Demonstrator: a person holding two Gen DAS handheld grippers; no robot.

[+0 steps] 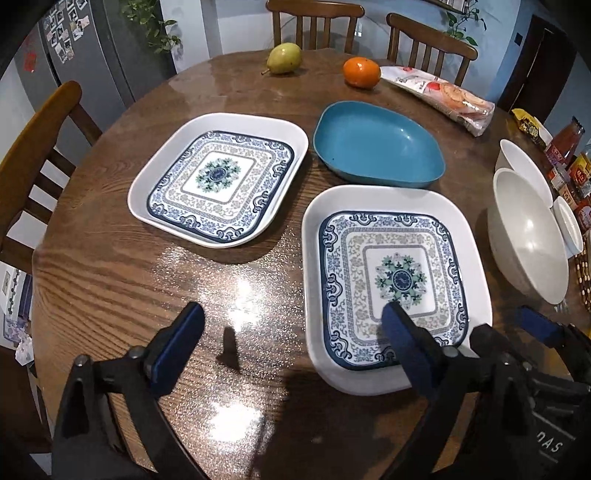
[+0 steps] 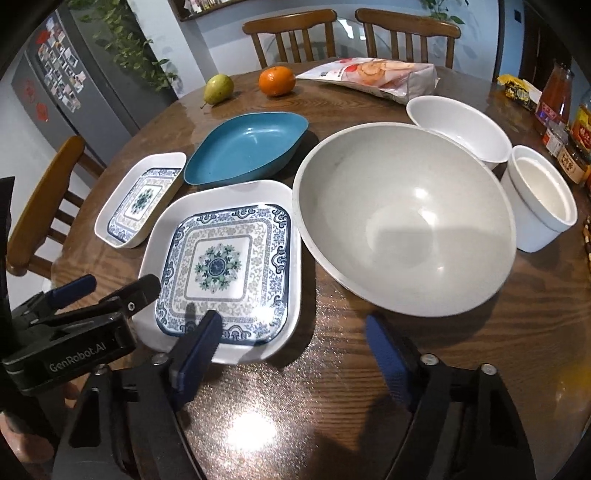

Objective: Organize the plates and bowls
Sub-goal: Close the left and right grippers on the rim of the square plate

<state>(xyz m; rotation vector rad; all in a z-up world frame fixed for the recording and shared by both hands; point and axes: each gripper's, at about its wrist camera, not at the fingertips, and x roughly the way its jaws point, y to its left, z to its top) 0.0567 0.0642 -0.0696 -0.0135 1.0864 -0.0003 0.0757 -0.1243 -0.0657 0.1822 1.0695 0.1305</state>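
Observation:
Two square white plates with blue patterns lie on the round wooden table: a near one (image 1: 391, 280) (image 2: 225, 266) and a far one (image 1: 218, 177) (image 2: 142, 197). A blue oval dish (image 1: 376, 144) (image 2: 247, 147) sits behind them. A large grey-white bowl (image 1: 528, 236) (image 2: 402, 218), a smaller white bowl (image 1: 521, 162) (image 2: 461, 125) and a white cup (image 2: 539, 195) stand to the right. My left gripper (image 1: 295, 325) is open above the table, its right finger over the near plate. My right gripper (image 2: 295, 332) is open, low in front of the large bowl, empty.
A pear (image 1: 283, 58) (image 2: 218, 88), an orange (image 1: 361, 72) (image 2: 277, 80) and a snack bag (image 1: 439, 96) (image 2: 373, 77) lie at the far side. Sauce bottles (image 2: 557, 99) stand at the right edge. Wooden chairs (image 2: 291, 33) ring the table; a fridge (image 1: 85, 55) stands at left.

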